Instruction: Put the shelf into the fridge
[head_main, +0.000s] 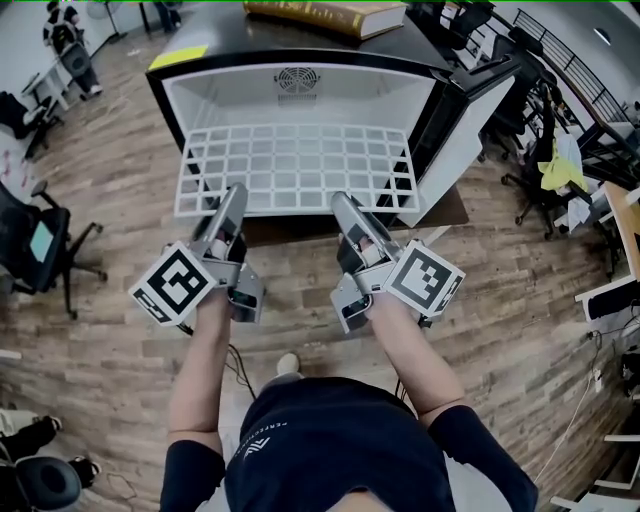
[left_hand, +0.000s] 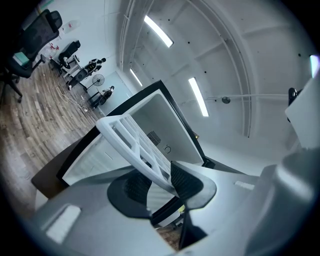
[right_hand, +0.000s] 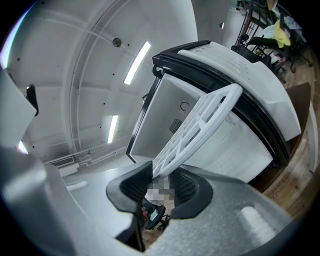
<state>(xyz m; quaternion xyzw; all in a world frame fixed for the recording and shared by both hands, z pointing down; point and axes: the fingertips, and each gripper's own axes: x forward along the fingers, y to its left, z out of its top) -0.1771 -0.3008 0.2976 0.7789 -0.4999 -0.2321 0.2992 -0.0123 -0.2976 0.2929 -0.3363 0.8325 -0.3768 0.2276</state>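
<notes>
A white grid shelf (head_main: 295, 168) lay level in the upper centre of the head view, its far edge at the mouth of the open white fridge (head_main: 300, 85). A person held its near edge from below in the frame: the left gripper (head_main: 230, 200) clamped the lower-left stretch, the right gripper (head_main: 347, 205) the lower-right, pads closed on the frame. A book (head_main: 325, 15) rested atop the fridge
</notes>
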